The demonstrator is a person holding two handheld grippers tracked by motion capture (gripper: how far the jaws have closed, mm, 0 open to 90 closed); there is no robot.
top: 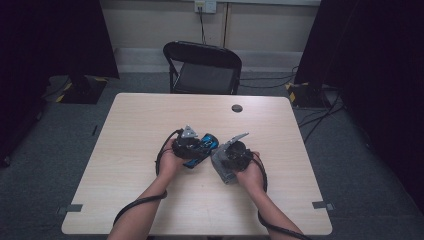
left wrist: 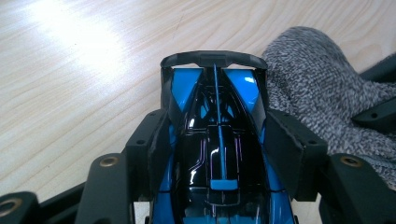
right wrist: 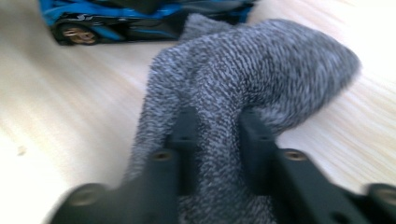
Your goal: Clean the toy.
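A blue and black toy car (left wrist: 217, 154) sits between the jaws of my left gripper (left wrist: 219, 149), which is shut on its sides; its rear wing points away from me. In the high view the toy car (top: 204, 145) lies at the table's middle under my left gripper (top: 192, 145). A grey knitted sock (right wrist: 243, 88) is pinched by my right gripper (right wrist: 217, 135), shut on a fold of it. The grey sock (top: 221, 167) lies just right of the car, beneath my right gripper (top: 235, 152). In the left gripper view the sock (left wrist: 317, 98) bulges beside the car.
The light wooden table (top: 150, 120) has a small dark round cap (top: 237, 108) near its far edge. A black folding chair (top: 202, 67) stands behind the table. Tape marks (top: 320, 204) sit near the front corners.
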